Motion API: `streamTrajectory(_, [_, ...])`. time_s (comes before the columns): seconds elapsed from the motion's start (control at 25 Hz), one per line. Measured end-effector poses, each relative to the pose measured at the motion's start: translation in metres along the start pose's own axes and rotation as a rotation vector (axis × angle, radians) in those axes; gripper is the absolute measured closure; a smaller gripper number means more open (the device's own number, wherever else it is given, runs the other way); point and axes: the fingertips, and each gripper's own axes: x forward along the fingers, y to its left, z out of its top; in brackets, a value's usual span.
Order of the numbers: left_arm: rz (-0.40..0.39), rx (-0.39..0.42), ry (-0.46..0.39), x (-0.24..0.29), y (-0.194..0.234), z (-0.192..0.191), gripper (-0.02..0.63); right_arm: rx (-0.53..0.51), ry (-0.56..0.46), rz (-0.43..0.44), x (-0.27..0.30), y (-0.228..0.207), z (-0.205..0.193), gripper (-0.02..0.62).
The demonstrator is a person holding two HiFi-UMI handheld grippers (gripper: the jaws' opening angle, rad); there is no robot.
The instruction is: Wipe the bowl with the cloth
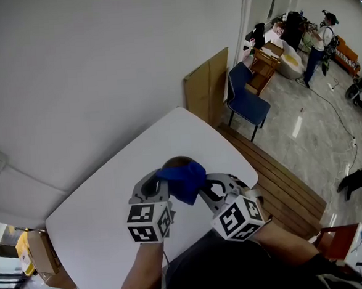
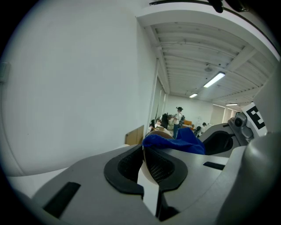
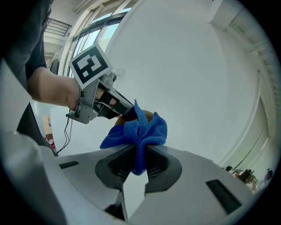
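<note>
Nearest you, your left gripper (image 1: 159,187) is clenched on the rim of the bowl (image 1: 178,162), steadying it above the table (image 1: 105,208); your right gripper (image 1: 204,188) pinches the cloth (image 1: 184,177), bunched against the bowl for wiping.

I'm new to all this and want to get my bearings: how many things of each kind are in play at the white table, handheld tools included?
2 grippers: left gripper, right gripper
1 bowl, clamped by its rim
1 cloth, blue
1 table, white
Total: 5
</note>
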Motion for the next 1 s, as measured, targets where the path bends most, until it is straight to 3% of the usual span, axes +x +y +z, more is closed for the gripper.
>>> streamTrajectory(0.52, [-0.026, -0.006, 0.013, 0.005, 0.001, 0.004, 0.575, 0.045, -0.093, -0.084, -0.024, -0.019, 0.011, 0.546])
streamTrajectory(0.76, [-0.063, 0.007, 0.032, 0.008, -0.008, -0.002, 0.571, 0.166, -0.181, -0.142, -0.032, -0.045, 0.020, 0.548])
streamTrajectory(1.0, [-0.093, 0.013, 0.084, 0.009, -0.019, -0.026, 0.574, 0.198, -0.262, -0.216, -0.042, -0.079, 0.035, 0.548])
